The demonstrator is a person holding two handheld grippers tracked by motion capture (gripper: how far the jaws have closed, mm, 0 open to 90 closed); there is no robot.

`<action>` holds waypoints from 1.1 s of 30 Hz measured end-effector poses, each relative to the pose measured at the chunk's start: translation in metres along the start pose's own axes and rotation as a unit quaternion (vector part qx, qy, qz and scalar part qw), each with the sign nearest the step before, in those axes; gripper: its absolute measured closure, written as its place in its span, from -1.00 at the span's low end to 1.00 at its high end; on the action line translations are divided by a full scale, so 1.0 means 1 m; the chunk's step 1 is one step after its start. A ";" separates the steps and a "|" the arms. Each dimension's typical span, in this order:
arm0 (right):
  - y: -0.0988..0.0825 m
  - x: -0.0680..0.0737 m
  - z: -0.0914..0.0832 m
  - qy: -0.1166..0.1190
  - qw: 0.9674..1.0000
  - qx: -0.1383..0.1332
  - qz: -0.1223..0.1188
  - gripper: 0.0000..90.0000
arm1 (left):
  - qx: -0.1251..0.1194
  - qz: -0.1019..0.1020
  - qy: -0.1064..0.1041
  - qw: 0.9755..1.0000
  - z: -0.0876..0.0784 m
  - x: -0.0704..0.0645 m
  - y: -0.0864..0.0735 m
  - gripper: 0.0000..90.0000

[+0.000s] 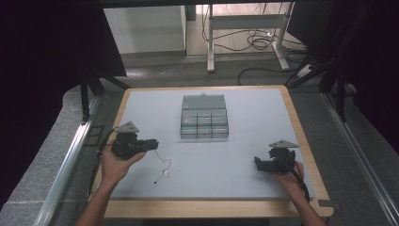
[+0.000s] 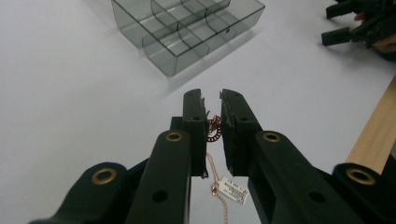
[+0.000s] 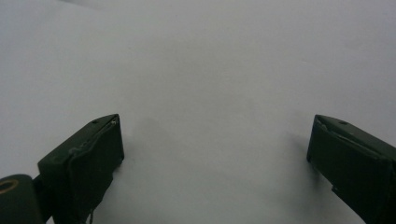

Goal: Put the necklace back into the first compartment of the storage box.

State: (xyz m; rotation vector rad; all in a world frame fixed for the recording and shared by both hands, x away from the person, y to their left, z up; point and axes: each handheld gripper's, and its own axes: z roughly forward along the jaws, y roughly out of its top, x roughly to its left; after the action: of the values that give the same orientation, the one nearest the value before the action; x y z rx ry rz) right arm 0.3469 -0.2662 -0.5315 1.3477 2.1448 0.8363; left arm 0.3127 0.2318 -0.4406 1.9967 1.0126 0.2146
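My left gripper [image 1: 155, 142] is at the table's left, lifted off the white surface, shut on a thin rose-gold necklace [image 1: 164, 168]. In the left gripper view its chain and round pendant [image 2: 214, 128] sit pinched between the nearly closed jaws of that gripper [image 2: 212, 97], and a small white tag [image 2: 233, 190] dangles below. My right gripper [image 1: 258, 163] rests low at the right front, pointing left; the right gripper view has it [image 3: 215, 135] open, jaws wide apart over bare table. A clear smoky compartment box [image 1: 204, 123] stands at the table's middle back, its lid open.
The compartment box [image 2: 187, 28] lies ahead of the left gripper, the right gripper [image 2: 355, 23] farther off. A wooden rim [image 1: 301, 132] borders the white table top. Black stands, cables and a desk frame [image 1: 244, 28] lie beyond the table.
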 end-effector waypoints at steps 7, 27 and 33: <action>0.000 0.000 0.000 -0.001 1.000 -0.001 0.000 -0.92 | -0.009 0.003 -0.005 1.000 -0.010 -0.002 0.017 0.81; 0.000 0.000 0.000 0.000 1.000 -0.002 0.000 -0.92 | -0.034 0.011 -0.010 0.999 -0.031 -0.006 0.054 0.81; 0.000 0.000 0.000 -0.001 1.000 -0.002 0.000 -0.92 | -0.041 0.015 -0.010 0.999 -0.039 -0.008 0.064 0.81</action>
State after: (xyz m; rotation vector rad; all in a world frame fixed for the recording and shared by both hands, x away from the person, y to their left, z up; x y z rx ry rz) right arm 0.3468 -0.2662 -0.5319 1.3446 2.1410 0.8398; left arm 0.3252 0.2314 -0.3663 1.9373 0.9476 0.2485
